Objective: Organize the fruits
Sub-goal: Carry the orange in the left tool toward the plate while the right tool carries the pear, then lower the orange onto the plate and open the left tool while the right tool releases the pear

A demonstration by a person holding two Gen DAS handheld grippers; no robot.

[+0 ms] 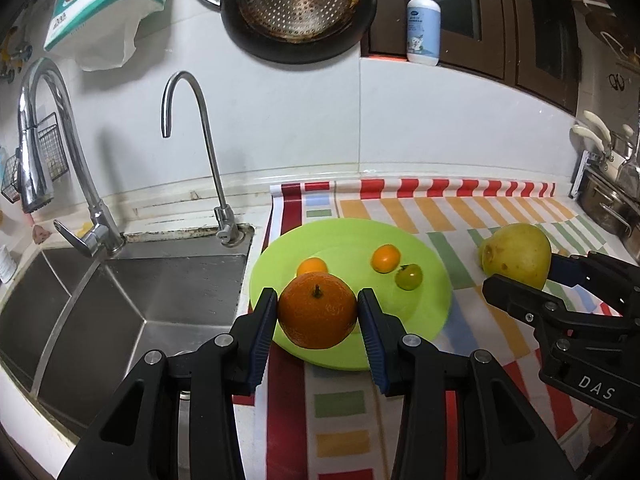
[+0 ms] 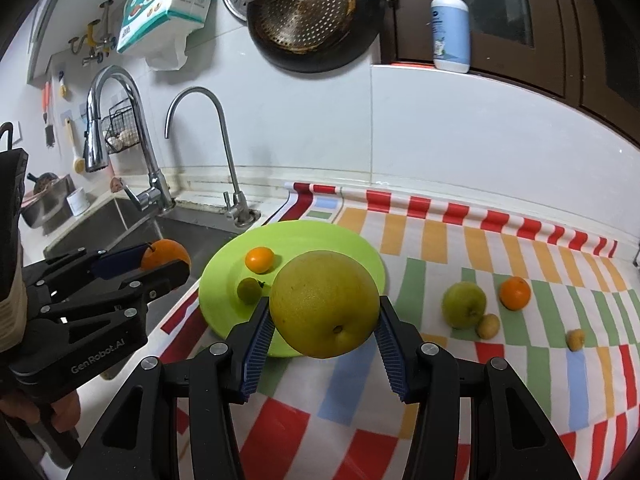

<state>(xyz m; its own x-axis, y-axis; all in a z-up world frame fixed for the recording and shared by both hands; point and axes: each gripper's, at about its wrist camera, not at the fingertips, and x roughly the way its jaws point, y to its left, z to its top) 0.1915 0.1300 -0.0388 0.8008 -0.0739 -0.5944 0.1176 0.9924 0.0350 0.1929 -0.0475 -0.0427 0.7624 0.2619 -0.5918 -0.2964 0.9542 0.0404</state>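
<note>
Holding fruit in both grippers above the near edge of the green plate (image 1: 400, 236). Left gripper (image 1: 318, 312) is closed on a large orange (image 1: 317, 311), blue pads pressed against its two sides, stem up. Right gripper (image 2: 325, 314) is clamped on a big yellow-green citrus (image 2: 325, 305), jaws spread wide to span it.

Plate contents: two small oranges (image 1: 386, 258) and one small green fruit (image 1: 409, 277). On the striped mat (image 2: 440, 240), right of the plate: a green apple-like fruit (image 2: 464, 305), another orange (image 2: 515, 293), two small yellowish fruits (image 2: 488, 326).

Risks, as judged:
- The yellow-green citrus is wide and gripped near its equator on a curved skin; a tilt could let it slip.
- The plate sits just beside the sink (image 1: 120, 300); a released round fruit may roll off the rim that way.
- Both grippers are near each other over the plate; they could collide.
- Setting down large fruit may knock the small ones.

Unclear: whether either held fruit touches the plate; the plate's near rim is hidden behind both. The small yellowish fruits cannot be identified.
</note>
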